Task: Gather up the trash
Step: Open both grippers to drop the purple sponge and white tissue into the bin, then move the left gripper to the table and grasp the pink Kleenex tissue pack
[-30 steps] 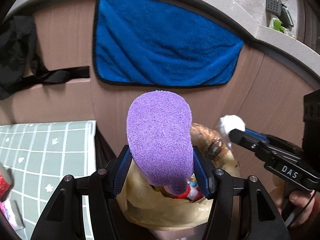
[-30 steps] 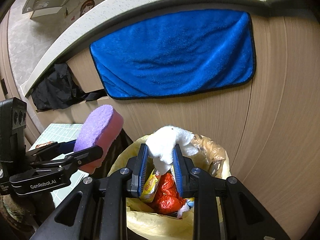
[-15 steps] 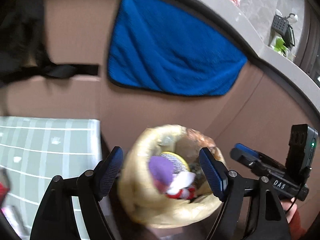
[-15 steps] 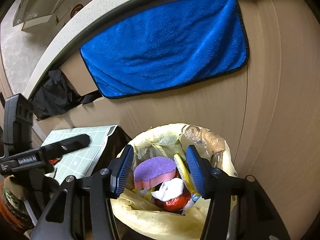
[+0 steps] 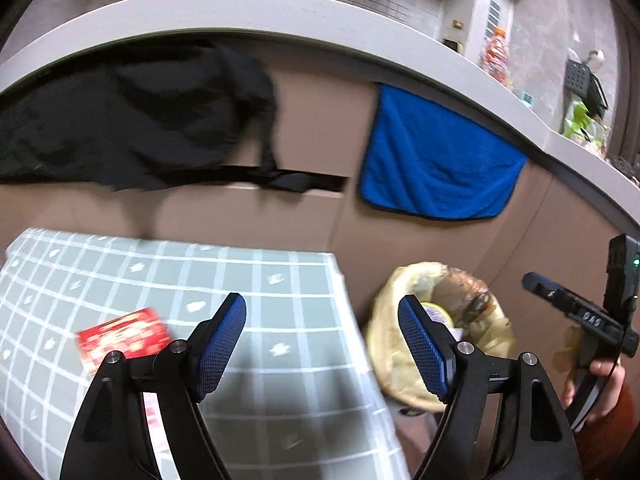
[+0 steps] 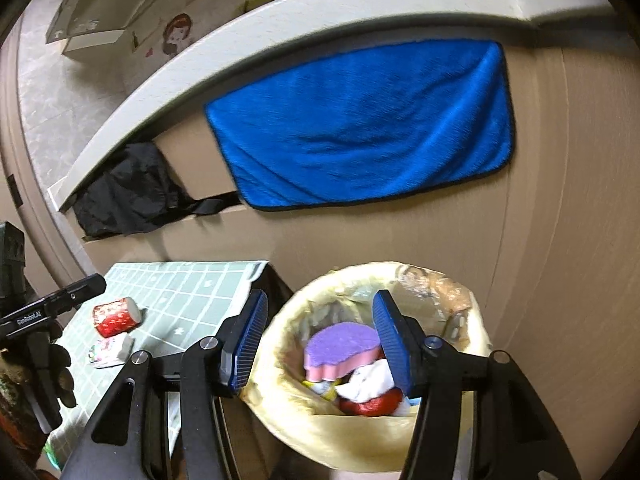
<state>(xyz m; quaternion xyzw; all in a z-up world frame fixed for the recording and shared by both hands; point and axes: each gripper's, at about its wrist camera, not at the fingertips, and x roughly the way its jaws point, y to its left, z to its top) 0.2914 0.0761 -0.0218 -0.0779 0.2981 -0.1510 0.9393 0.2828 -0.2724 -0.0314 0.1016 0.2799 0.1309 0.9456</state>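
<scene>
The trash bin with a yellow liner [image 6: 476, 360] stands beside the table; it also shows in the left wrist view [image 5: 384, 320]. Inside lie a purple-and-pink sponge [image 6: 344, 346], a white tissue [image 6: 370, 380] and red wrappers [image 6: 372, 404]. My right gripper [image 6: 320, 340] is open and empty above the bin. My left gripper [image 5: 322, 348] is open and empty over the table's right edge. A red packet [image 5: 124, 338] lies on the green checked tablecloth [image 5: 160, 272]; in the right wrist view a red packet [image 6: 116, 317] and a small flat wrapper [image 6: 110, 351] lie there.
A blue towel [image 6: 364, 128] and a black cloth [image 6: 128, 192] hang on the brown cabinet front behind the bin and table. A light countertop [image 5: 280, 12] runs above. The right gripper's body [image 5: 580, 312] shows at the right of the left wrist view.
Both grippers opened and dropped the purple sponge and the white tissue into the bin. My left gripper then swung left, from over the bin to over the table.
</scene>
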